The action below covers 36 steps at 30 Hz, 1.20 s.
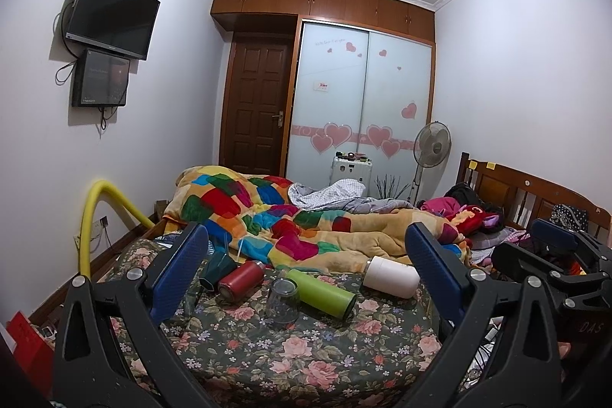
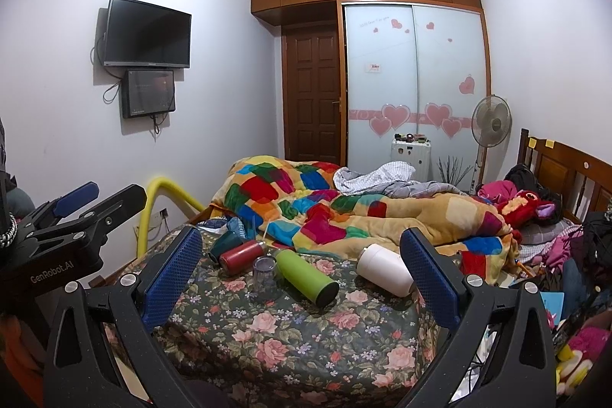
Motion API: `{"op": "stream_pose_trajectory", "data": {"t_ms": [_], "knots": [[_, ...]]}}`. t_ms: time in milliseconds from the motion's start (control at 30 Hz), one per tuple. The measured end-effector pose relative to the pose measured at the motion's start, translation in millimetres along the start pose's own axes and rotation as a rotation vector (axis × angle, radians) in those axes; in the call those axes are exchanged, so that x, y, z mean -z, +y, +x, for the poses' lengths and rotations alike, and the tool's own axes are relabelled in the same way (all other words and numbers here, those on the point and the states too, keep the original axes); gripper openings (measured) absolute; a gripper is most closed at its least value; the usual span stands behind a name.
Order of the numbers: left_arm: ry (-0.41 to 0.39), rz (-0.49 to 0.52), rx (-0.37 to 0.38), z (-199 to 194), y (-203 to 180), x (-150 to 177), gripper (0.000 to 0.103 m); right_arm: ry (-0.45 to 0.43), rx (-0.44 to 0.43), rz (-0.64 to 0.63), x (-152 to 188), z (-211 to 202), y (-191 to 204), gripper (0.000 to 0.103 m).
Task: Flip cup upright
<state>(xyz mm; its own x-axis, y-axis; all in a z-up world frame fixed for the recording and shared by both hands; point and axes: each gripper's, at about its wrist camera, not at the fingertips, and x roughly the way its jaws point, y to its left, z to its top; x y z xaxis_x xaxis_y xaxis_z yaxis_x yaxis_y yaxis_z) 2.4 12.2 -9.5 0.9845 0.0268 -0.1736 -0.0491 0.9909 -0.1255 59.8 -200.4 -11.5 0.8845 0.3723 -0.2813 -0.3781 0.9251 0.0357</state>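
Several cups lie on the floral bedspread [image 1: 290, 362]. A clear glass [image 1: 283, 301] [image 2: 266, 272] stands upside down in the middle. A green bottle [image 1: 321, 292] [image 2: 306, 272], a red bottle [image 1: 241, 280] [image 2: 241, 256], a dark teal cup [image 1: 217, 268] [image 2: 225, 244] and a white cup [image 1: 390, 277] [image 2: 384, 269] lie on their sides around it. My left gripper [image 1: 306, 278] is open and empty, held back above the bed's near end. My right gripper [image 2: 302, 278] is also open and empty, beside the left one.
A colourful patchwork blanket [image 1: 290, 217] is heaped behind the cups. A yellow padded rail [image 1: 91, 217] stands at the bed's left edge. The wooden headboard [image 1: 528, 190] and piled clothes are on the right. A fan [image 1: 432, 144], wardrobe and door stand at the back.
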Motion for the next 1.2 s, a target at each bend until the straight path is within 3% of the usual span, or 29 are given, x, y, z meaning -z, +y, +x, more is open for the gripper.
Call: {"op": "stream_pose_trajectory", "data": {"t_ms": [1200], "knots": [[-0.016,0.027,0.023,-4,-15,-3,0.103,-0.004,0.008,0.005,-1,-2,-12,0.103]]}}
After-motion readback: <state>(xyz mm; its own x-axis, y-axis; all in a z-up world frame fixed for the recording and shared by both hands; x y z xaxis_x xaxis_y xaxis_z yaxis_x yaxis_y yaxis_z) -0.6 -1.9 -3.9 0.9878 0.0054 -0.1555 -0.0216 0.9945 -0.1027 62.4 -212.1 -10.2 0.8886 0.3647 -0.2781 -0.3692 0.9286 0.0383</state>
